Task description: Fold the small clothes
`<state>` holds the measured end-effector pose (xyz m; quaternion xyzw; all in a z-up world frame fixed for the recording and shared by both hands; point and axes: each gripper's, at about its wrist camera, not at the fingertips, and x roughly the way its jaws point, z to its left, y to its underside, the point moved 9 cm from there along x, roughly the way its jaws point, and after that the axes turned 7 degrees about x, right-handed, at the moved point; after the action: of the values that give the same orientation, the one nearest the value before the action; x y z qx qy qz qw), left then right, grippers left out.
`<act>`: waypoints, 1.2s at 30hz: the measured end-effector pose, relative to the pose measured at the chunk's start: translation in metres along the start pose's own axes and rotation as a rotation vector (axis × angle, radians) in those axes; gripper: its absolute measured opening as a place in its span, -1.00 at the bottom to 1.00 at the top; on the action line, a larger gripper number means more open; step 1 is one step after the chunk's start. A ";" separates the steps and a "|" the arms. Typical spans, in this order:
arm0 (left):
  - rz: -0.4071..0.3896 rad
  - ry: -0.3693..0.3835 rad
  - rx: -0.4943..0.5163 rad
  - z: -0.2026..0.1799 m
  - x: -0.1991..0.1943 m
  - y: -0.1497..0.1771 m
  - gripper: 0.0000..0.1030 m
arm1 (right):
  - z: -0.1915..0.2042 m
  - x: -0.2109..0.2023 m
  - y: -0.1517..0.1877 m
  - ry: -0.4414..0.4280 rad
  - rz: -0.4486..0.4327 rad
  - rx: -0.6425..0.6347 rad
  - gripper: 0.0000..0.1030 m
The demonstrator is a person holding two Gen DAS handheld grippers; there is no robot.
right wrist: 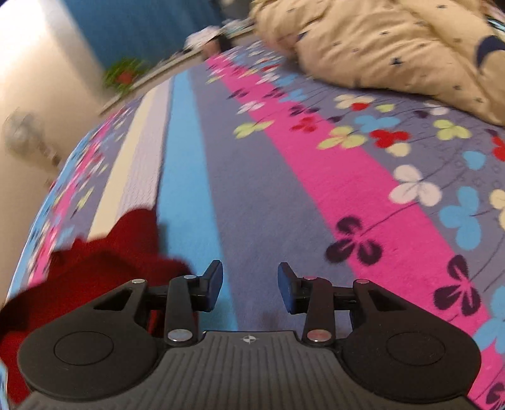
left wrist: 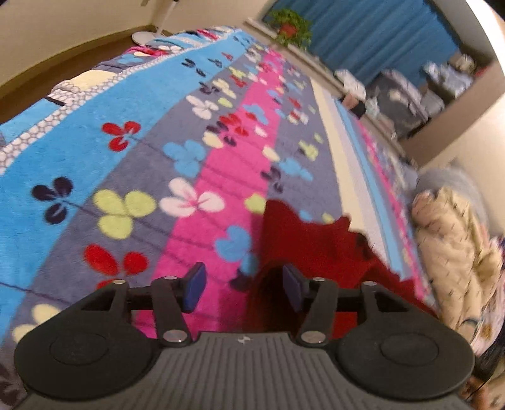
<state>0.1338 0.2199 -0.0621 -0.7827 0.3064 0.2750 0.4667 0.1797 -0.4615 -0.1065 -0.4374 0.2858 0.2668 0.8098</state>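
A small dark red garment point(left wrist: 318, 249) lies on the flowered blanket point(left wrist: 132, 151). In the left wrist view it spreads from the right finger outward to the right. My left gripper point(left wrist: 244, 288) is open and empty, just above the garment's left edge. In the right wrist view the same red garment point(right wrist: 94, 261) lies at the lower left, under and beside the left finger. My right gripper point(right wrist: 249, 288) is open and empty, over bare blanket point(right wrist: 284, 176) to the right of the garment.
A cream quilt point(right wrist: 378, 47) is heaped at the far right of the bed, also in the left wrist view point(left wrist: 451, 252). A potted plant point(left wrist: 290, 26) and blue curtain point(left wrist: 378, 34) stand beyond the bed. A fan point(right wrist: 25, 135) stands by the wall.
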 end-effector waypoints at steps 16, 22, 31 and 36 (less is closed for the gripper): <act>0.081 0.005 0.397 -0.066 0.028 0.039 0.57 | 0.052 0.018 0.039 -0.041 0.139 -0.239 -0.01; 0.054 0.007 0.415 -0.083 0.045 0.029 0.57 | 0.064 0.032 0.039 -0.008 0.125 -0.261 -0.01; -0.042 0.002 0.413 -0.095 0.059 0.010 0.56 | 0.072 0.035 0.009 -0.046 0.008 -0.119 -0.01; -0.074 -0.038 0.382 -0.083 0.063 -0.002 0.39 | 0.068 0.039 0.002 -0.037 -0.013 -0.055 -0.01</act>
<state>0.1889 0.1315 -0.0717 -0.6854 0.3152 0.2093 0.6221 0.2208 -0.3947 -0.1039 -0.4564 0.2603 0.2776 0.8042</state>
